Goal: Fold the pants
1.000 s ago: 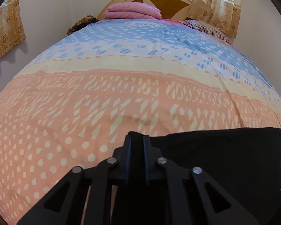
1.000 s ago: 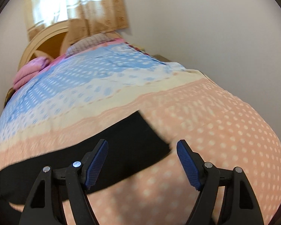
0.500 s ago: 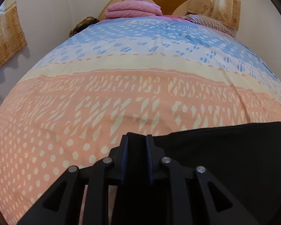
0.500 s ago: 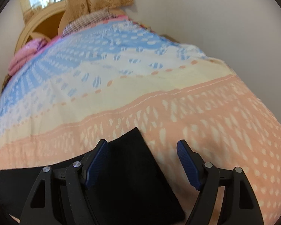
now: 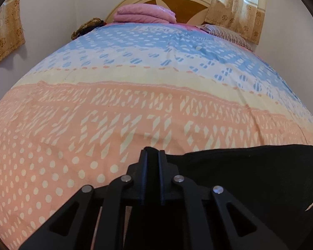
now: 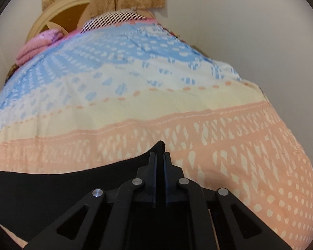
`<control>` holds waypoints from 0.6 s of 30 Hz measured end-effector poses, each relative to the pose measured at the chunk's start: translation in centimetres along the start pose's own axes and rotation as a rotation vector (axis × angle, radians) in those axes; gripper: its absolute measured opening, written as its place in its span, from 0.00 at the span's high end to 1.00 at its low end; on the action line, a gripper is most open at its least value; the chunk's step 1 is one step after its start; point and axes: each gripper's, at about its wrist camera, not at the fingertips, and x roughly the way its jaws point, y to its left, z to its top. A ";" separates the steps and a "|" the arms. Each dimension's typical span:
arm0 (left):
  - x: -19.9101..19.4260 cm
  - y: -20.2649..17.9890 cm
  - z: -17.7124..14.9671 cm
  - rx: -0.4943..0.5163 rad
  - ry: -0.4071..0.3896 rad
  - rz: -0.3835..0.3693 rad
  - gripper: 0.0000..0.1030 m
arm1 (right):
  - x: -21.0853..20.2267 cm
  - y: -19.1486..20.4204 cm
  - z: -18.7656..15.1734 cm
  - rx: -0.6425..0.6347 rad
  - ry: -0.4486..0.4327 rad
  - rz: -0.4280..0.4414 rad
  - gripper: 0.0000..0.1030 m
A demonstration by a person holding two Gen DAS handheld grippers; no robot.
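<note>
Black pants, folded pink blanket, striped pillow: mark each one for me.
black pants (image 5: 250,177), left wrist view, flat cloth beside the gripper
folded pink blanket (image 5: 145,13), left wrist view, middle of the stack
striped pillow (image 6: 112,19), right wrist view, its striped face

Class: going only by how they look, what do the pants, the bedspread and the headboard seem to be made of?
Pants: matte black cloth, probably knit; no sheen, it drapes softly.
Bedspread: printed woven fabric, likely cotton; dull, lightly creased.
Headboard: seemingly wood, cream-painted frame around brown panels, slight gloss.
</note>
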 end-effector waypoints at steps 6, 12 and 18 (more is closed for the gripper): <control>-1.3 -0.4 0.0 0.016 -0.046 -0.011 0.92 | -3.2 1.5 -0.5 -0.042 -0.082 0.013 0.95; -2.6 0.1 -0.1 -0.003 -0.076 -0.033 0.92 | -6.9 1.9 -1.6 -0.063 -0.169 0.046 0.95; -4.5 0.8 -0.3 -0.046 -0.124 -0.068 0.93 | -10.9 0.6 -2.4 -0.039 -0.279 0.092 0.95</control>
